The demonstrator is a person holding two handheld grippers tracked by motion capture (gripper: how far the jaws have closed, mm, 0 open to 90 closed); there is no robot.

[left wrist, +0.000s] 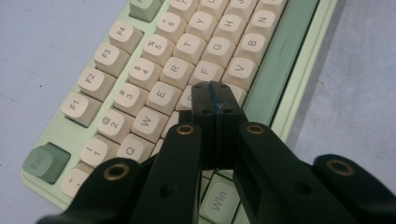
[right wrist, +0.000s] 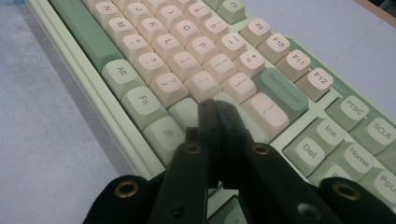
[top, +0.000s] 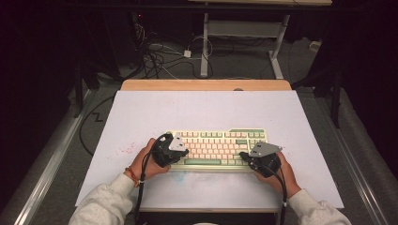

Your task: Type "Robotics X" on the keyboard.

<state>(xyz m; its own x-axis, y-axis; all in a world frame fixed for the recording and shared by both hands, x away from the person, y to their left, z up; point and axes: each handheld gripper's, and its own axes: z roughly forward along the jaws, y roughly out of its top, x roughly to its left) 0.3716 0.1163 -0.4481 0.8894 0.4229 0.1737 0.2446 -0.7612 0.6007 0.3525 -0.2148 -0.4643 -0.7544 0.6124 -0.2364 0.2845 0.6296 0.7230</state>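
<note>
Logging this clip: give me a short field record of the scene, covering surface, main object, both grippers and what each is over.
surface: white sheet laid over a wooden table
main object: keyboard with cream and green keys, lying flat near the person's edge
left gripper: jaws shut, nothing between them, tips over the left letter keys beside the V key
right gripper: jaws shut, nothing between them, tips over the right end of the main key block, near the Backspace key
contact with keys: cannot tell
hands: one on each gripper, at either end of the keyboard

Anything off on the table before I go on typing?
Only faint reddish specks staining the white table cover left of the green and cream keyboard. The keyboard itself lies square, keys all seated.
</note>
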